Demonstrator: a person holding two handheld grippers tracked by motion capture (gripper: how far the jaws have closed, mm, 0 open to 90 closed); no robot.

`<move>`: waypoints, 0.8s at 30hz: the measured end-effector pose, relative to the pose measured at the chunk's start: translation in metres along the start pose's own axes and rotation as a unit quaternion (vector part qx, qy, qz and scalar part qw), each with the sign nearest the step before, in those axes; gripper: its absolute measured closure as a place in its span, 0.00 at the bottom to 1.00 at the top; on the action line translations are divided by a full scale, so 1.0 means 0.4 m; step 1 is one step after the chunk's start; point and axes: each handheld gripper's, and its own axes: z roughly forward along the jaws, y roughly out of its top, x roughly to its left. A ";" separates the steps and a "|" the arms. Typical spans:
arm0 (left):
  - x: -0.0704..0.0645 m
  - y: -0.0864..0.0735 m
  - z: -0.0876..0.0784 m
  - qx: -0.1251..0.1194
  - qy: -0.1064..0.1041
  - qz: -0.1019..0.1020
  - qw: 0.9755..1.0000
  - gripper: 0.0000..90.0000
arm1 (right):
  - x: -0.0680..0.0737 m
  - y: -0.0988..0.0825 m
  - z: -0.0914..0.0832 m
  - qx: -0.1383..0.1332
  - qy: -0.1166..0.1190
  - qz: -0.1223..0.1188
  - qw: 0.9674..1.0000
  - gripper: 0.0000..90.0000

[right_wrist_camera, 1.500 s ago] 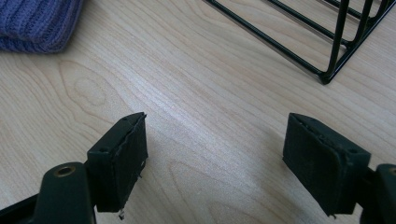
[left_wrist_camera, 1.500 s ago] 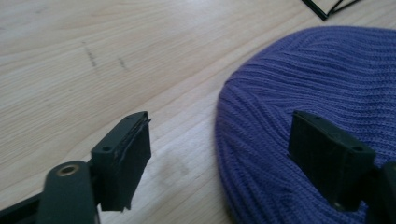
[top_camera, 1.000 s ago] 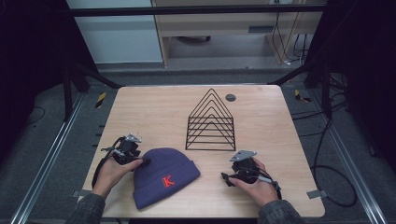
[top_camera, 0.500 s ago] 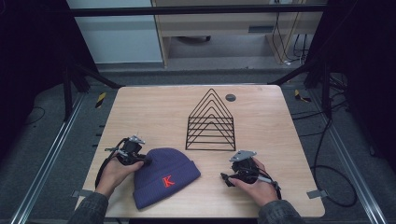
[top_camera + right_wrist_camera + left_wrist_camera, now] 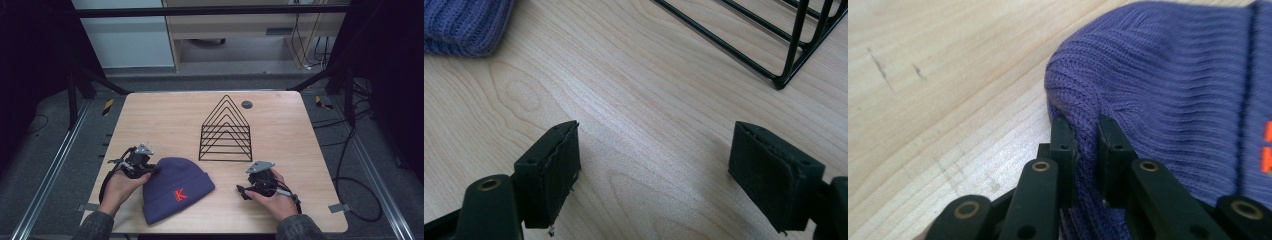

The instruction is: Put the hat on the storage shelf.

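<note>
A purple knit beanie (image 5: 175,192) with a red letter K on its cuff is lying flat on the near-left part of the wooden table (image 5: 165,120). The left gripper (image 5: 150,171) is sitting at the beanie's left edge, held in the person's left hand (image 5: 120,186). In the left gripper view, its two black jaws are pinching a ridge of the ribbed fabric at the rounded end of the beanie (image 5: 1168,85) — the knit is bunching up between them, so the left gripper (image 5: 1087,150) is clamping the hat.

The right gripper (image 5: 241,190) is resting on the table to the right of the beanie, apart from it, with the person's right hand (image 5: 275,197) wrapping around it. In the right gripper view its jaws are standing wide apart over bare wood — nothing is lying between them. The right gripper (image 5: 651,165) is facing the beanie's edge (image 5: 466,25) at the upper left of that view, with the base of a black wire rack (image 5: 774,45) at the upper right.

The black wire rack (image 5: 226,131), made of nested triangular frames, is standing near the table's middle, beyond both grippers. A small dark round disc (image 5: 246,104) is lying just beyond its peak.
</note>
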 end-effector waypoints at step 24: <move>-0.102 0.092 -0.129 -0.046 0.015 0.086 0.995 0.89 | 0.000 0.000 -0.006 -0.005 -0.003 -0.005 1.000 0.22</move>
